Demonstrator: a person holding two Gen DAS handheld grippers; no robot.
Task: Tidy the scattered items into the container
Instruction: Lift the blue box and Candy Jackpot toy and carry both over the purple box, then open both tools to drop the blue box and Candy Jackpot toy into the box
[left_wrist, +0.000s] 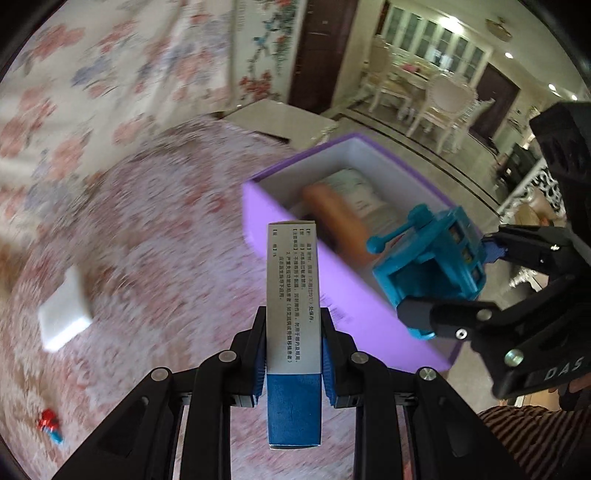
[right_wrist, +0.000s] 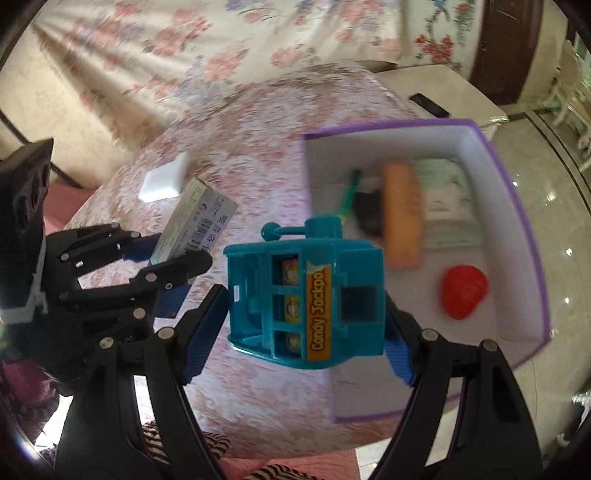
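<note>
My left gripper (left_wrist: 293, 354) is shut on a long white and blue medicine box (left_wrist: 291, 295), held above the pink floral cloth left of the purple container (left_wrist: 266, 221). It also shows in the right wrist view (right_wrist: 173, 254) with the box (right_wrist: 195, 221). My right gripper (right_wrist: 303, 332) is shut on a teal Candy Jackpot toy (right_wrist: 306, 291), held at the container's (right_wrist: 517, 206) near-left edge. In the left wrist view the toy (left_wrist: 432, 258) hangs over the container's near wall in the right gripper (left_wrist: 447, 280). Inside lie an orange bar (right_wrist: 400, 218), a red piece (right_wrist: 463, 291), a green stick (right_wrist: 347, 195) and a paper packet (right_wrist: 447, 203).
A white block (left_wrist: 64, 314) lies on the cloth to the left, also seen in the right wrist view (right_wrist: 164, 179). A small red and blue item (left_wrist: 50, 424) lies at the cloth's lower left. A beige side table (right_wrist: 436, 88) stands behind the container. Tiled floor lies to the right.
</note>
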